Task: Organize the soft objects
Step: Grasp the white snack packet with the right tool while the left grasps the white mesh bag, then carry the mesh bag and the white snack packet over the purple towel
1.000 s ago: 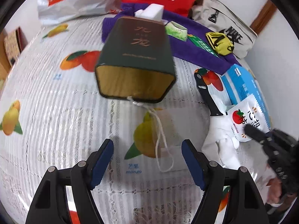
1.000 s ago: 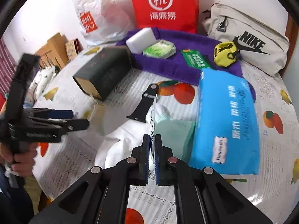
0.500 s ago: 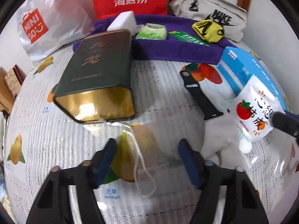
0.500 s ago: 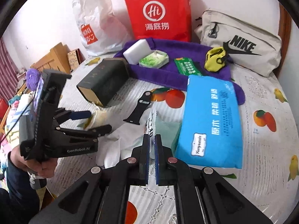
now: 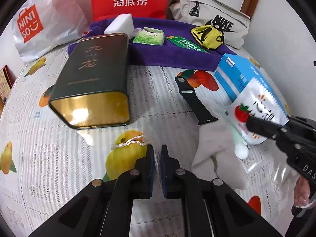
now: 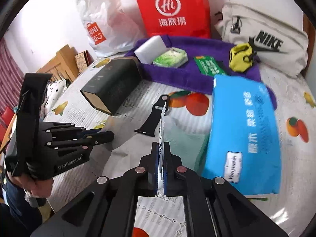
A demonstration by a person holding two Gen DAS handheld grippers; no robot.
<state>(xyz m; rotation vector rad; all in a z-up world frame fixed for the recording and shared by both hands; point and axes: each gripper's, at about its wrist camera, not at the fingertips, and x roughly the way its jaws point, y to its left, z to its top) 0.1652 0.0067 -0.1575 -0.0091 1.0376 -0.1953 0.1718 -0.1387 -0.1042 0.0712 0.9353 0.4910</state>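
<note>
Near the dark tea tin (image 5: 92,79), a sheer drawstring pouch (image 5: 142,144) is pinched by the left claw (image 5: 157,154) on the counter (image 5: 59,158); rightward, a snack packet (image 6: 161,130) is clamped by the right claw (image 6: 160,158).

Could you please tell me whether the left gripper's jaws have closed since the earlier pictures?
Yes. The left gripper was spread wide in front of the green tea tin; now its jaws are pinched together on the sheer drawstring pouch.

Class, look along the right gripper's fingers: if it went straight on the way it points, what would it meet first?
The right gripper, shut on the white snack packet, would probably meet the pale green cloth on the table first; the black watch strap lies just beyond. Depth is uncertain.
</note>
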